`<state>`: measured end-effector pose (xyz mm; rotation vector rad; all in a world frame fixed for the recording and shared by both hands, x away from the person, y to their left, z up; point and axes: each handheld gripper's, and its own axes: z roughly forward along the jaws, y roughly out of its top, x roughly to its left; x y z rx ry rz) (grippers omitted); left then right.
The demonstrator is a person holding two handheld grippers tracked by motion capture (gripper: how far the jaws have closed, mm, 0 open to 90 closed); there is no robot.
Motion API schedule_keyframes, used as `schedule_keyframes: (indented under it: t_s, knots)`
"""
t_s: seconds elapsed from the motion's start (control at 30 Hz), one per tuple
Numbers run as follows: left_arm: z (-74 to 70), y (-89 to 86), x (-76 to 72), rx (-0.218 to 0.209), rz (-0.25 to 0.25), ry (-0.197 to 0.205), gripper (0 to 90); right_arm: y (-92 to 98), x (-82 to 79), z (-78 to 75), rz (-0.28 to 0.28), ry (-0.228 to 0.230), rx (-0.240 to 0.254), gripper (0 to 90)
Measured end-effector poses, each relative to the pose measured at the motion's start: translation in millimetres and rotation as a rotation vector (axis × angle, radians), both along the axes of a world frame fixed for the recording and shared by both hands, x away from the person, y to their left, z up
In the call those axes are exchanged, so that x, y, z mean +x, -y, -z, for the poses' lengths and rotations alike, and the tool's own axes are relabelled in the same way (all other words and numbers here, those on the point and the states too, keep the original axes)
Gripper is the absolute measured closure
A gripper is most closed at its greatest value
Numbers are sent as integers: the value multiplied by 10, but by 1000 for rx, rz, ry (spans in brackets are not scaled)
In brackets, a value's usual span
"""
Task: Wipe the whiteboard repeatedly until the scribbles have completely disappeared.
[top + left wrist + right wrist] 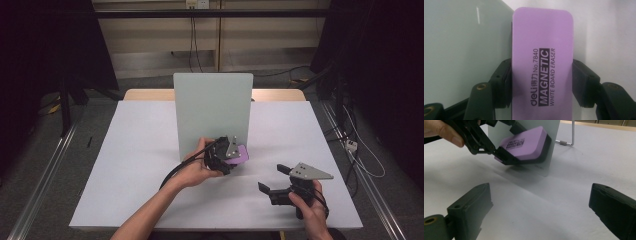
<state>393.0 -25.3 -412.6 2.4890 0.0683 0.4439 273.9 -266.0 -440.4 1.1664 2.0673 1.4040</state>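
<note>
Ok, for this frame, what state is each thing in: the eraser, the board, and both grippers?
Purple eraser: gripped by its long sides, black underside against the board's lower right corner.
Whiteboard: upright on its wire stand, face unmarked.
Left gripper: jaws shut on the eraser.
Right gripper: jaws wide open, holding nothing, near the table.

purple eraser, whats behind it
The purple eraser, clamped in the left gripper, lies against the upright pale green board. Its black felt underside faces the board; the board surface it covers is hidden.
</note>
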Motion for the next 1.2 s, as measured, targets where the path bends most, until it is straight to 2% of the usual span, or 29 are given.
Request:
schedule_keyframes:
  t_s: [0.13, 0.17, 0.23, 0.33, 0.43, 0.53, 0.6, 0.73, 0.87, 0.97, 1.1, 1.2]
  knots:
    - [-4, -15, 12, -2, 3, -1, 409, 3, -1, -1, 1, 0, 0, 42]
    - [-15, -31, 13, -29, -11, -4, 409, 3, 0, 0, 0, -1, 0, 42]
    - [-68, -81, 23, -39, -22, 16, 409, 4, 0, 1, 0, 0, 0, 42]
    - [-106, -170, 47, -59, -36, 11, 408, 6, 2, 2, 3, -1, -2, 42]
    - [-116, -268, 41, -48, -41, 35, 408, -4, -2, 2, -2, 0, -1, 42]
    - [-74, -351, 36, -36, -38, 26, 408, -2, -1, 3, -2, -1, -3, 42]
    - [-52, -403, 27, -19, -35, 36, 408, 1, 1, 2, 2, -2, -3, 42]
    - [-48, -473, 30, -23, -44, 32, 408, -6, 6, 5, 3, -2, -5, 42]
    - [-116, -568, 64, -70, -70, 28, 407, -5, 4, 4, -1, -1, -5, 42]
    - [-189, -646, 89, -109, -89, 42, 407, -7, 10, 4, 5, -3, -1, 42]
    - [-263, -732, 127, -153, -108, 26, 408, -24, 8, 5, -4, -6, 6, 42]
    - [-347, -815, 142, -205, -122, 16, 408, -21, 21, 8, 2, -8, 6, 42]
